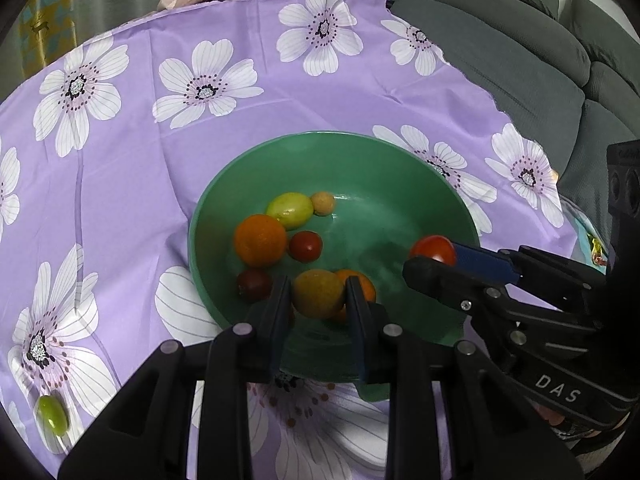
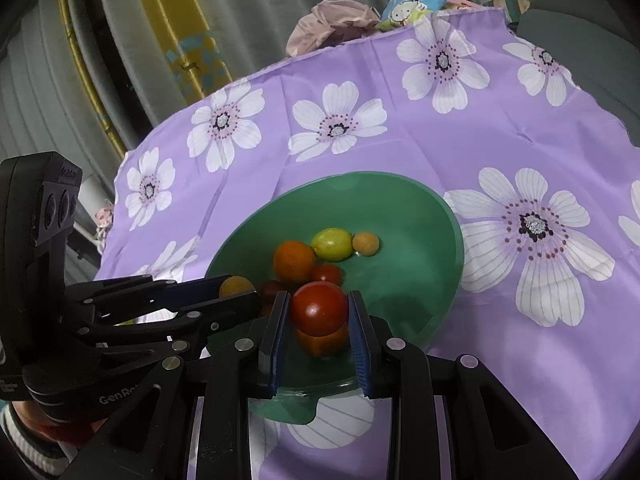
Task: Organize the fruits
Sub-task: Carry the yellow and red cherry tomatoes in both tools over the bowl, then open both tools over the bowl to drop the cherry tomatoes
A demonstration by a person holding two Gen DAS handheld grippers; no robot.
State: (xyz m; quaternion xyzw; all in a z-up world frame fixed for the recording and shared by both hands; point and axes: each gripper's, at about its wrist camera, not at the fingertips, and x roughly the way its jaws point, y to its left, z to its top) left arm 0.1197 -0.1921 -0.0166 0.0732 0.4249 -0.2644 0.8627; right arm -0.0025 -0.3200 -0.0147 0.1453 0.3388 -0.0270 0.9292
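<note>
Black linkages fill the bottom of both views, and each hand-held gripper is clamped on a fruit over the green bowl (image 1: pixel 460 208). Left hand-held gripper (image 1: pixel 318 300) pinches a yellow-orange fruit (image 1: pixel 318 294) above the bowl's near side; right hand-held gripper (image 2: pixel 320 312) squeezes a red tomato (image 2: pixel 319 309) above the bowl's right edge, as the left view shows it. Down in the bowl sit an orange (image 1: pixel 260 240), a green-yellow fruit (image 1: pixel 290 210), a small tan one (image 1: pixel 323 203) touching it, a small red tomato (image 1: pixel 305 246) and a dark red one (image 1: pixel 254 284). Well left of the bowl, a green grape (image 1: pixel 52 416) lies alone on the purple flowered cloth (image 1: pixel 140 152) covering the worktop.
</note>
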